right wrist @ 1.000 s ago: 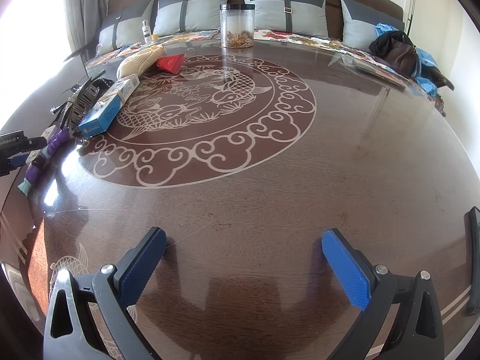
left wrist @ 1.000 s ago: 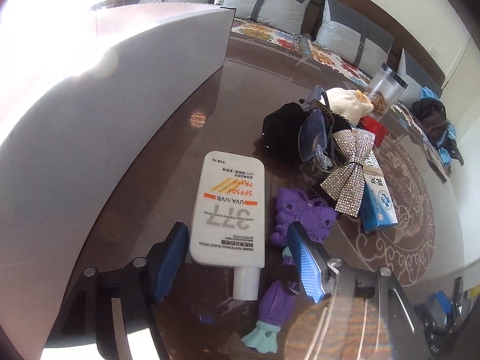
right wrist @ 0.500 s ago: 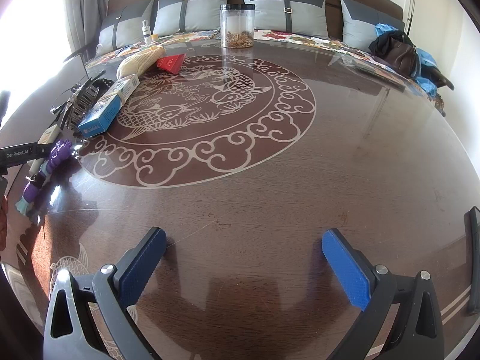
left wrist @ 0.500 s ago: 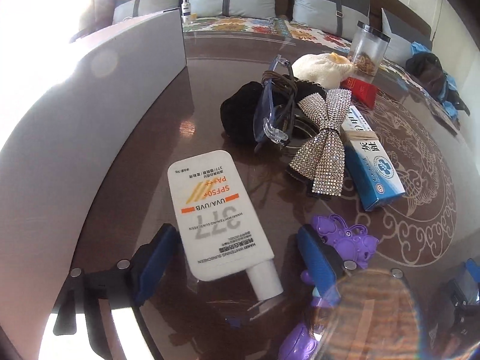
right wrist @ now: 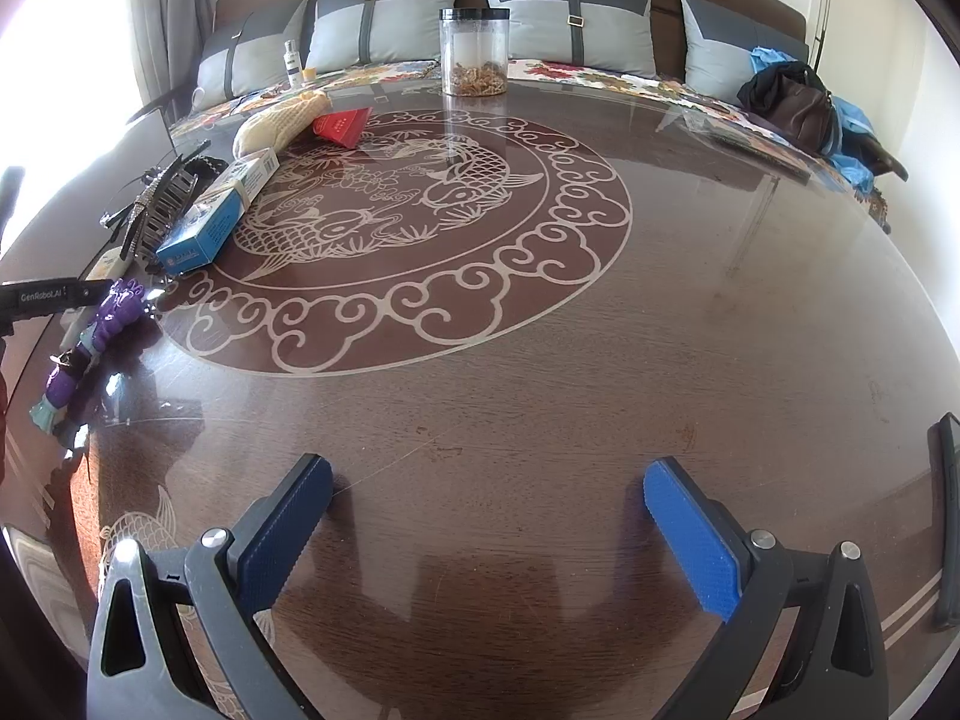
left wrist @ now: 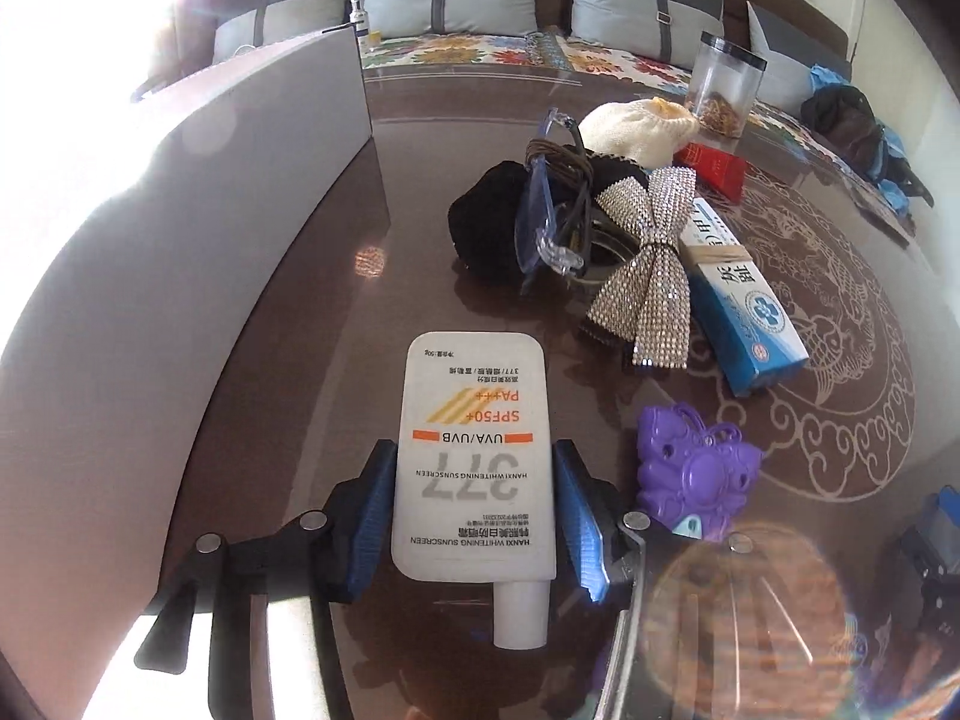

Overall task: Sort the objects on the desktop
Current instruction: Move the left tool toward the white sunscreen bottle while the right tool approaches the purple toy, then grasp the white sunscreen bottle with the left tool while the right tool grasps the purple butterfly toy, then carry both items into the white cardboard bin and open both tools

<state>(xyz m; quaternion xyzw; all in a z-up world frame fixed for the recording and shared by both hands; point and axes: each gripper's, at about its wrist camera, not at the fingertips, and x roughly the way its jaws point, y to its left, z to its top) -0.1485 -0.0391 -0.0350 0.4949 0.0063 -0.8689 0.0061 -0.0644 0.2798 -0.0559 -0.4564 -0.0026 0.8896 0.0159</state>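
A white sunscreen tube (left wrist: 474, 456) lies flat on the dark table, cap toward me. My left gripper (left wrist: 474, 516) straddles its lower half, one blue pad on each side, close to the tube's edges; I cannot tell if they press it. A purple butterfly toy (left wrist: 696, 474) lies just right of it. Further back lie a rhinestone bow clip (left wrist: 648, 276), a blue medicine box (left wrist: 738, 300), glasses (left wrist: 540, 222) on a black pouch, a cream knit item (left wrist: 636, 126) and a red box (left wrist: 714, 165). My right gripper (right wrist: 486, 504) is open and empty over bare table.
A grey box wall (left wrist: 180, 252) stands along the left of the left wrist view. A clear jar (right wrist: 474, 54) stands at the table's far edge. A sofa with grey cushions (right wrist: 570, 18) and a dark bag (right wrist: 792, 96) lie beyond. A dark phone (right wrist: 945, 516) lies at the right edge.
My left gripper has swung round and moved forward so that the sunscreen tube now sits between its pads, and the pads have narrowed toward it. The right gripper has not moved.
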